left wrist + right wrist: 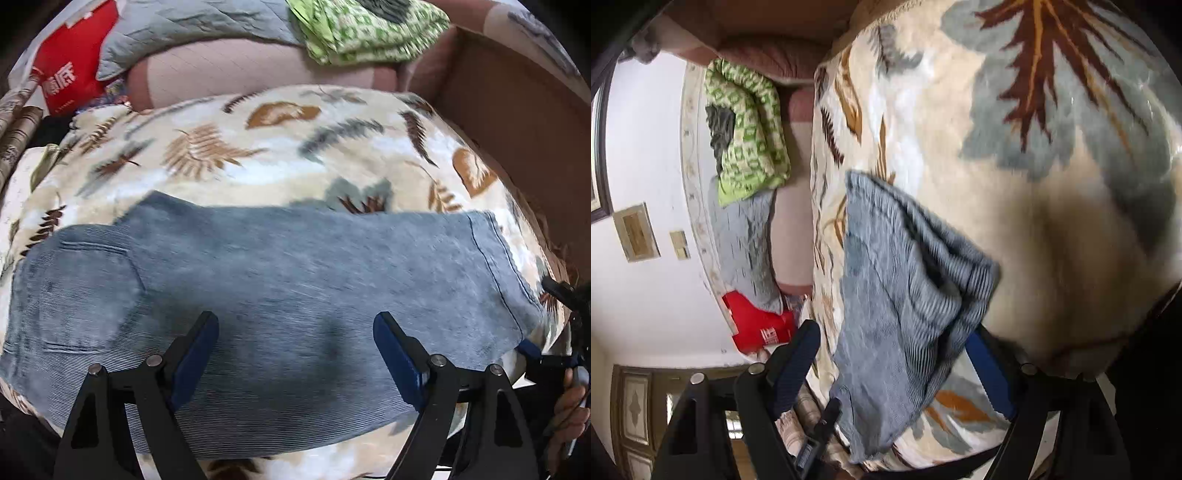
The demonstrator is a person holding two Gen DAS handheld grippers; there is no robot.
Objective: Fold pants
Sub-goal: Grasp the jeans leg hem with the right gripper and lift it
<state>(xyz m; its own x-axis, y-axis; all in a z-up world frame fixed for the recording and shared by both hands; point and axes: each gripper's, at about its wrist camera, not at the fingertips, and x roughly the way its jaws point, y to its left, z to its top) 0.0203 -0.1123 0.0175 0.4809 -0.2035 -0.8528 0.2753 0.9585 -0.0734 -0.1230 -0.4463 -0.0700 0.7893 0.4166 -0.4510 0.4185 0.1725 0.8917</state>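
Note:
Blue-grey corduroy pants [280, 295] lie folded lengthwise across a leaf-patterned blanket [258, 147], waist and back pocket at the left, leg hems at the right. My left gripper [295, 332] is open and hovers just above the middle of the pants, holding nothing. My right gripper [894, 350] is open, its jaws set on either side of the hem end of the pants [908, 288], one finger [988, 369] under the cloth. It also shows in the left wrist view [546, 354] at the hem corner.
A brown wooden bed frame [517, 122] runs along the right. A green patterned quilt [369, 29], a grey quilt [192, 26] and a red bag [74, 62] lie beyond the blanket. A white wall [646, 166] shows in the right wrist view.

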